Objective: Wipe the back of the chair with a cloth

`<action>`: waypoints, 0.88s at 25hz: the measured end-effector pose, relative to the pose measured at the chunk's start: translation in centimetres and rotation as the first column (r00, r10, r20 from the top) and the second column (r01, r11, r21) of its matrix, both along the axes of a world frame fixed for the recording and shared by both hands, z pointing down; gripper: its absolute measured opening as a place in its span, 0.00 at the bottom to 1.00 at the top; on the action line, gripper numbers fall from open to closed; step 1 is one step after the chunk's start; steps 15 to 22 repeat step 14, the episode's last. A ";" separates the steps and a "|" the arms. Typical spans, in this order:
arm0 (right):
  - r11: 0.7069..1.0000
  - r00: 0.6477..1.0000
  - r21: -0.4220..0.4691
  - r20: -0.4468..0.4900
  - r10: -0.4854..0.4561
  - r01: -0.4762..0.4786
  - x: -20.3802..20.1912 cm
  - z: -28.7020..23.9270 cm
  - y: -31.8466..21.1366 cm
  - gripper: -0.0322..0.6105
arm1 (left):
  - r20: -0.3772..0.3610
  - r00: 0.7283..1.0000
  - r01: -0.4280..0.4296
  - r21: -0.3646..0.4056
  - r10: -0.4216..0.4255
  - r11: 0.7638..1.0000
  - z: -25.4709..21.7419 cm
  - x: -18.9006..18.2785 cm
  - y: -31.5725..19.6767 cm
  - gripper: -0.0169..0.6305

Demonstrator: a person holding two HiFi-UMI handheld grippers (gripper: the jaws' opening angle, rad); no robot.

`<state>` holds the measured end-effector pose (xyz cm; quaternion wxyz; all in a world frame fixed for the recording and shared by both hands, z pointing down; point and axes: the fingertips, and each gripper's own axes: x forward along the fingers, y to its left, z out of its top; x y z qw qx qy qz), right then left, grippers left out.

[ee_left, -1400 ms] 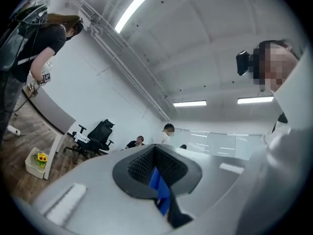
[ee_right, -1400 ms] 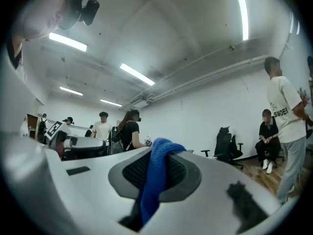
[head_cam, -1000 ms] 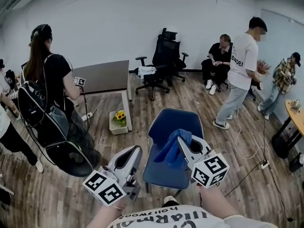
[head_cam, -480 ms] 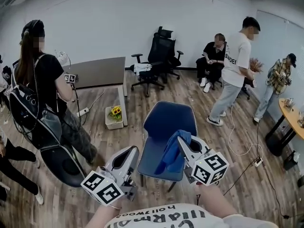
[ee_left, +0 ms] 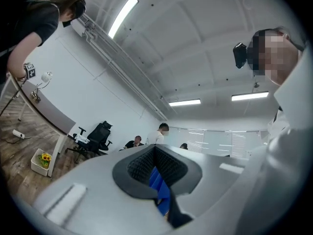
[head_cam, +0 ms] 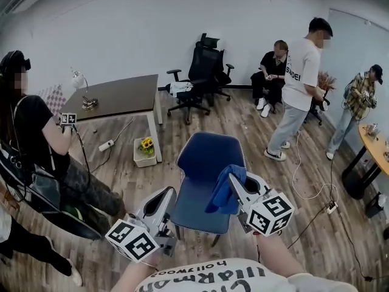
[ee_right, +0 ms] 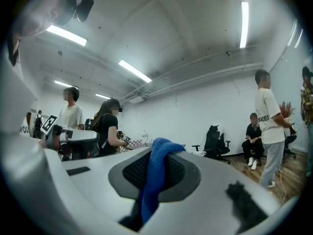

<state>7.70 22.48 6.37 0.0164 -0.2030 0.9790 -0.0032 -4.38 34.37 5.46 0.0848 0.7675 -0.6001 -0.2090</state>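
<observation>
- Bright, even light comes from long ceiling strip lights (ee_left: 122,16), which burn out to plain white in both gripper views.
- Colours run cool and bluish, and the walls look pale grey-white.
- Shadows are soft and faint, darkest under the desk (head_cam: 124,93) and the chair (head_cam: 209,157).
- Strong fisheye bows the walls and floor in the head view. The gripper views are round with black corners.
- There, the left claw (ee_left: 155,151), the right claw (ee_right: 157,148) and the cloth (ee_right: 155,165) sit near the lens and are blurred. The room behind is sharper.
</observation>
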 end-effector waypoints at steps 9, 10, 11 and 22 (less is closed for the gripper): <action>0.999 1.000 0.014 0.004 0.029 -0.029 2.7 -0.2 -1.7 0.10 | 0.003 1.000 -0.001 0.005 0.001 1.000 -0.7 1.7 -1.7 0.04; 0.999 1.000 0.014 0.003 0.030 -0.030 2.7 -0.3 -1.8 0.10 | 0.003 1.000 -0.001 0.006 0.001 1.000 -0.8 1.6 -1.9 0.04; 0.999 1.000 0.014 0.004 0.030 -0.030 2.7 -0.4 -1.9 0.10 | 0.003 1.000 0.000 0.007 0.000 1.000 -0.9 1.6 -2.0 0.04; 0.999 1.000 0.016 0.007 0.029 -0.029 2.5 -0.8 -2.2 0.10 | 0.000 1.000 0.003 0.009 -0.003 1.000 -1.4 1.3 -2.4 0.04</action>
